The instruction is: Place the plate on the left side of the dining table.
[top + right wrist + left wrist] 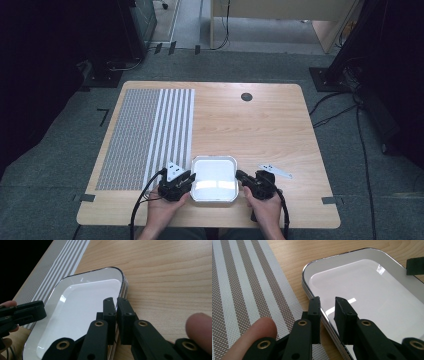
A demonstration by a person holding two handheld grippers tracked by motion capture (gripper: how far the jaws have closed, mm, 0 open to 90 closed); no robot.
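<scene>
Left jaws: the left gripper (pixel 327 303) is clamped on the left rim of the white tray (pixel 372 290), one jaw outside and one inside.
Right jaws: the right gripper (pixel 116 303) pinches the right rim in the same way.
Tray place: near edge of the table (pixel 260 115), between both grippers, just right of the striped mat (pixel 145 135).
Long axis: seems near to far.
Hands: low and level, each equally close.

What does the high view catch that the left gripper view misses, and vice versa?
High view: the whole table, its dark round grommet, a loose grey plate, both hands, the floor. Left gripper view: the left gripper with its jaws astride the white tray's rim, and the mat's weave. Both: tray, striped mat, wood tabletop.
</scene>
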